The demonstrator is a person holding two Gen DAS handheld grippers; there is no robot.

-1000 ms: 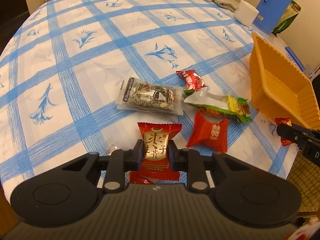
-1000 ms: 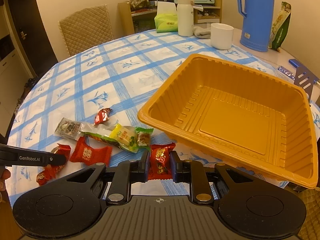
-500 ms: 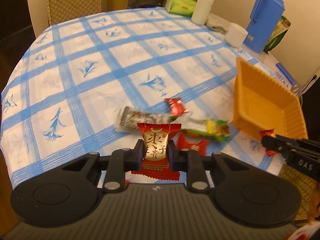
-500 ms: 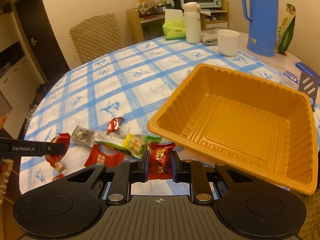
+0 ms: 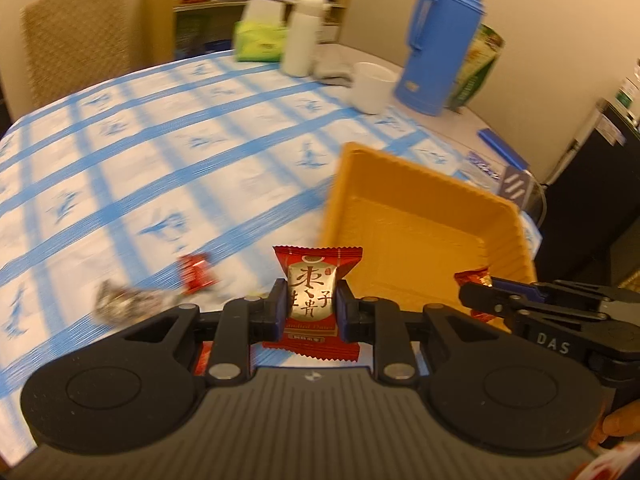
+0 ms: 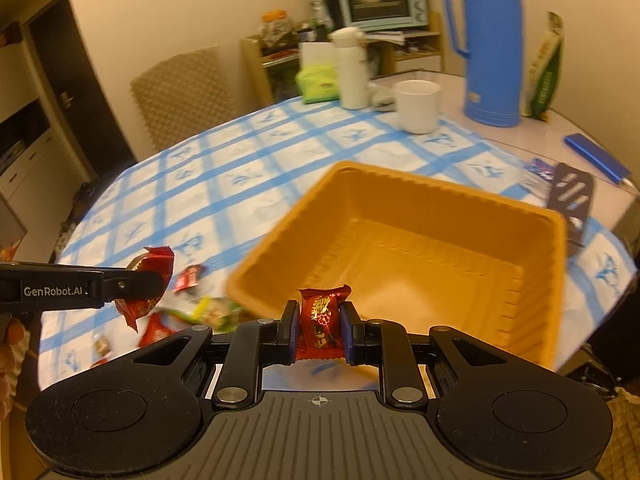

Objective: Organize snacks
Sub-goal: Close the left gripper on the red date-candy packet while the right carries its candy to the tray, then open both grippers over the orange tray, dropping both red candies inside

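My left gripper (image 5: 312,308) is shut on a red and gold date candy packet (image 5: 314,300), held above the table just left of the orange tray (image 5: 420,216). My right gripper (image 6: 319,322) is shut on a small red candy (image 6: 322,320), at the near rim of the orange tray (image 6: 420,248), whose inside shows nothing in it. Each gripper shows in the other's view: the right gripper (image 5: 476,292) with its candy at the tray's near corner, the left gripper (image 6: 156,276) with its packet over the loose snacks (image 6: 200,304). More wrapped snacks (image 5: 160,292) lie on the blue checked tablecloth (image 5: 160,152).
At the far side stand a blue thermos (image 6: 492,44), a white mug (image 6: 416,106), a white bottle (image 6: 352,68) and a green tissue pack (image 6: 318,84). A dark slotted object (image 6: 572,200) and a blue flat item (image 6: 598,156) lie right of the tray. A chair (image 6: 188,92) stands behind the table.
Both grippers have risen with their candies and moved toward the orange tray. The loose snacks on the cloth now lie lower and further left in both views.
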